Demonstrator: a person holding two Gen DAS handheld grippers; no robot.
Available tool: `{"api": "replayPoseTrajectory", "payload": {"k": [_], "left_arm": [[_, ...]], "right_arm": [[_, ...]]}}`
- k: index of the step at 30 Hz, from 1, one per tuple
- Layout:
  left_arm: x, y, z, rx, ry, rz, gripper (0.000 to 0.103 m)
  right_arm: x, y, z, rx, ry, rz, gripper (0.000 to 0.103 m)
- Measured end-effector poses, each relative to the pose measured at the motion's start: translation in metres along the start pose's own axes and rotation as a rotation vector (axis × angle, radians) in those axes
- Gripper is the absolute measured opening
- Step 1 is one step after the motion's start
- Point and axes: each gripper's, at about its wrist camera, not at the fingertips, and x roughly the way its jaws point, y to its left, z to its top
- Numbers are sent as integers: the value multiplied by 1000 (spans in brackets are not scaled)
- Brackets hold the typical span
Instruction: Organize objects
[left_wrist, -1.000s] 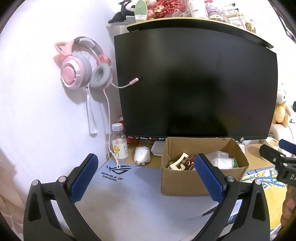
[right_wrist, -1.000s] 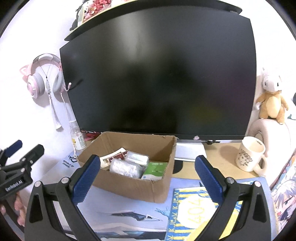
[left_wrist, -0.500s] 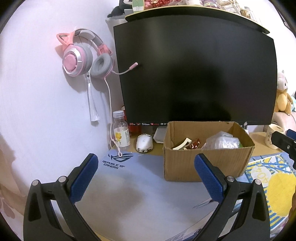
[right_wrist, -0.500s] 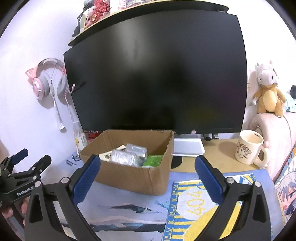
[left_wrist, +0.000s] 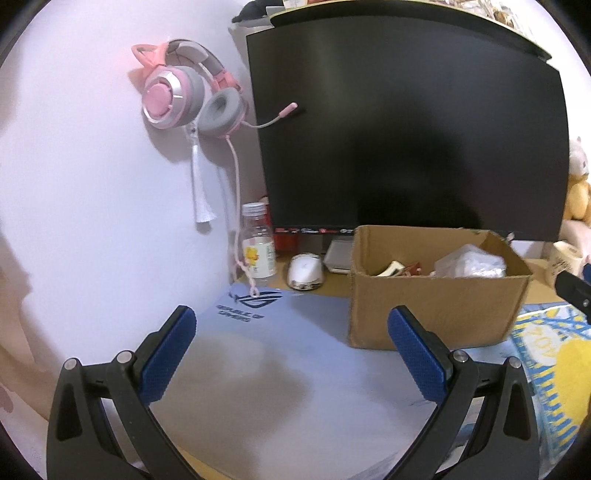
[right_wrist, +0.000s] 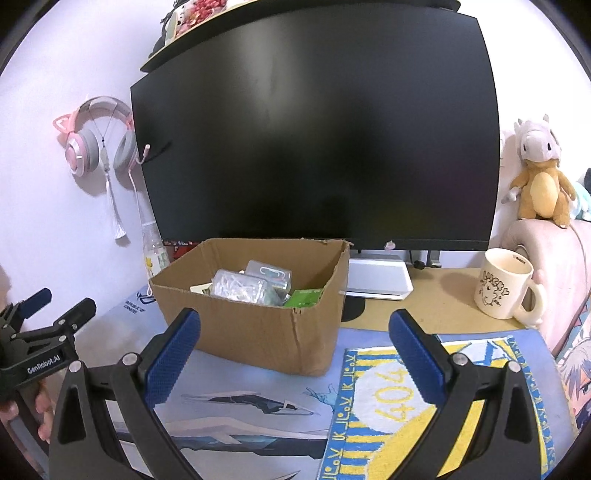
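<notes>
A brown cardboard box (left_wrist: 432, 306) (right_wrist: 258, 328) stands on the desk mat below the dark monitor (right_wrist: 314, 129). It holds several small items, among them clear plastic packets (right_wrist: 240, 288) and a green pack (right_wrist: 304, 297). My left gripper (left_wrist: 291, 325) hovers open over the pale mat, left of the box, with nothing between its blue pads. My right gripper (right_wrist: 293, 328) is open in front of the box, also empty. The left gripper (right_wrist: 40, 314) shows at the left edge of the right wrist view, held by a hand.
A white mouse (left_wrist: 304, 271) and a small bottle (left_wrist: 258, 247) sit behind the mat's left corner. Pink cat-ear headphones (left_wrist: 184, 96) hang on the wall. A cream mug (right_wrist: 504, 288), a plush toy (right_wrist: 539, 181) and a yellow-blue towel (right_wrist: 402, 402) lie to the right.
Both grippers have drawn back and dropped lower, so the box appears more side-on. Both stay open; nothing was taken hold of.
</notes>
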Motion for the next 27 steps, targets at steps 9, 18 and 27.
{"api": "replayPoseTrajectory", "payload": {"k": [9, 18, 27], "left_arm": [[9, -2, -5, 30, 14, 29, 103], [12, -5, -6, 27, 20, 9, 103], [9, -8, -6, 38, 23, -6, 103]], "right_arm": [[12, 0, -13, -40, 11, -30, 103], [14, 0, -14, -56, 1, -39, 103], [14, -2, -15, -52, 3, -47, 103]]}}
